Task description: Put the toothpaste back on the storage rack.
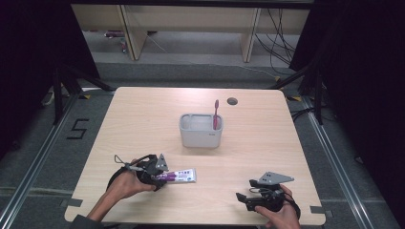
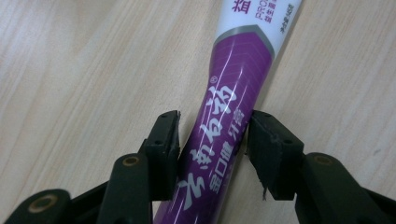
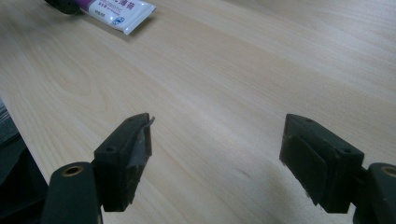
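Left gripper (image 2: 214, 135) clenches a toothpaste tube (image 2: 229, 98) on the wooden table (image 1: 143, 119).
Right gripper (image 3: 217, 158) gapes empty, nearer than the grey holder (image 1: 200, 131); grey floor beyond.

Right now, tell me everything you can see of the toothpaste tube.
The toothpaste tube is a soft, glossy plastic tube, purple over one part with white and silver lettering, white with small print toward its flat crimped end. It lies flat on the wooden table, lengthwise left to right in the high view, in front of the grey holder. The left gripper straddles its purple part; the jaws sit against both sides and the tube looks slightly pinched there. Its cap end is hidden behind the gripper.
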`<state>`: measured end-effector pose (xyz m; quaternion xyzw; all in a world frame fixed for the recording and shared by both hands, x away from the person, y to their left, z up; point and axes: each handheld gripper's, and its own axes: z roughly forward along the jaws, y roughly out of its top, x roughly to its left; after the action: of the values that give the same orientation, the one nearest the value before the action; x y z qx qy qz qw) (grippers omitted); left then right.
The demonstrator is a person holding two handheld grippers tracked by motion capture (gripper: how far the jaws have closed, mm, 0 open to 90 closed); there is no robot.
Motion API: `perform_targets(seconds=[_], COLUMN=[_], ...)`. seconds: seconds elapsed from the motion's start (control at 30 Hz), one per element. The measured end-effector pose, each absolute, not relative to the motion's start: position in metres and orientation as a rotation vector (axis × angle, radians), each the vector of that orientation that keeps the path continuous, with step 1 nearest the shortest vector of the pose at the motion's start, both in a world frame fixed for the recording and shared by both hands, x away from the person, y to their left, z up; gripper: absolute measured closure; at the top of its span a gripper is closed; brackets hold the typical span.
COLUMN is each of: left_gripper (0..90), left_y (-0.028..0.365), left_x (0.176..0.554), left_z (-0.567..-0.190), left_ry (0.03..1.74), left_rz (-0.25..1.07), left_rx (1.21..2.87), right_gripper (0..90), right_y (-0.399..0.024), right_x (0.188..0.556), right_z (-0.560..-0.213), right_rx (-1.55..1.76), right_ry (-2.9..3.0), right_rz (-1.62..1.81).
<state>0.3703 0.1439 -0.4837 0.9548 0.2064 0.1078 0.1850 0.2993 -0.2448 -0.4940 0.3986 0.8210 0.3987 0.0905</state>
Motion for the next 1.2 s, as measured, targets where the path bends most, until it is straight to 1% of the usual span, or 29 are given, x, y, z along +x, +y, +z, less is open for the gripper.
perform_targets(seconds=[0.17,0.43,0.5,0.6,0.67,0.7,0.73,0.97,1.0,1.2], left_gripper=[54.6,63.5,64.0,64.4,64.8,65.0,65.0,67.0,67.3,68.7], left_y=[0.138,0.137,0.137,0.135,0.133,0.133,0.132,0.129,0.129,0.127], left_x=[0.372,0.375,0.376,0.377,0.378,0.38,0.38,0.381,0.383,0.387], left_z=[-0.483,-0.483,-0.483,-0.483,-0.482,-0.482,-0.481,-0.48,-0.48,-0.479], left_ry=[0.579,0.61,0.596,0.624,0.635,0.618,0.644,0.639,0.619,0.644], left_rz=[0.294,0.235,0.238,0.223,0.216,0.217,0.193,0.18,0.183,0.139], left_rx=[2.725,2.745,2.753,2.763,2.77,2.782,2.788,2.815,2.826,2.844], right_gripper=[25.5,25.5,25.5,25.5,25.5,25.5,25.5,25.6,25.6,25.6], right_y=[-0.243,-0.243,-0.243,-0.243,-0.243,-0.244,-0.244,-0.243,-0.243,-0.242], right_x=[0.298,0.298,0.299,0.3,0.298,0.299,0.299,0.299,0.299,0.299], right_z=[-0.494,-0.494,-0.494,-0.495,-0.494,-0.494,-0.494,-0.494,-0.494,-0.494], right_rx=[1.196,1.188,1.175,1.152,1.195,1.169,1.17,1.173,1.161,1.181], right_ry=[2.433,2.437,2.437,2.458,2.434,2.433,2.433,2.439,2.438,2.436], right_rz=[1.186,1.187,1.176,1.202,1.185,1.18,1.18,1.181,1.181,1.186])
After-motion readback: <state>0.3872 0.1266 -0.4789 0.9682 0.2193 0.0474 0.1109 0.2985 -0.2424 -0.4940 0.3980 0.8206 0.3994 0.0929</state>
